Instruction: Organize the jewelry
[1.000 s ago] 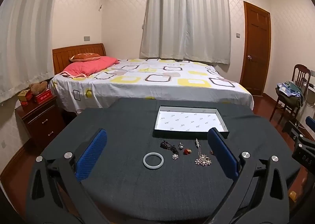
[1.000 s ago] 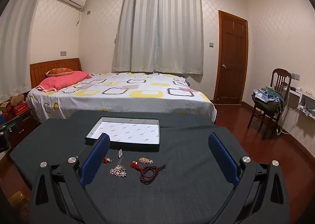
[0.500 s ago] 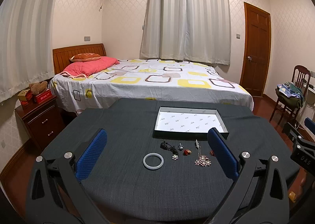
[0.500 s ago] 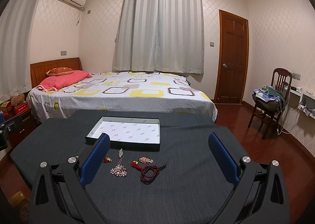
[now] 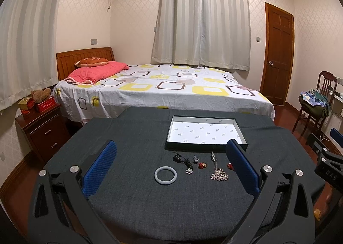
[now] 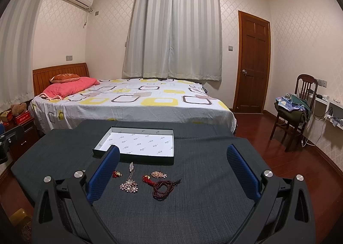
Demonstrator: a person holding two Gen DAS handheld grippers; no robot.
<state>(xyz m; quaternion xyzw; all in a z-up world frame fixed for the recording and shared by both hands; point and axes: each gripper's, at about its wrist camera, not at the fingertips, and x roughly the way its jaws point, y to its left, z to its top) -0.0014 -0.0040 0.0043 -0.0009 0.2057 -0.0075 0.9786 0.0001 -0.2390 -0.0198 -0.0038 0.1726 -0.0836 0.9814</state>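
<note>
Jewelry lies in a row on a dark cloth table (image 5: 128, 136). In the left wrist view I see a pale bangle (image 5: 165, 175), a black cord piece (image 5: 181, 159), a small red piece (image 5: 202, 165) and a pearl cluster brooch (image 5: 219, 175). In the right wrist view the pearl brooch (image 6: 129, 186), a dark red bead bracelet (image 6: 164, 187) and a gold brooch (image 6: 158, 174) show. A shallow box (image 5: 205, 134), white inside, lies behind them; it also shows in the right wrist view (image 6: 139, 143). My left gripper (image 5: 171, 166) and right gripper (image 6: 171, 166) are both open and empty, held above the table short of the jewelry.
A bed (image 5: 163, 92) stands behind the table. A nightstand (image 5: 40, 128) is at the left. A chair with clothes (image 6: 295, 111) and a door (image 6: 253, 66) are at the right.
Both grippers have drifted very slightly; the jewelry and box have not moved.
</note>
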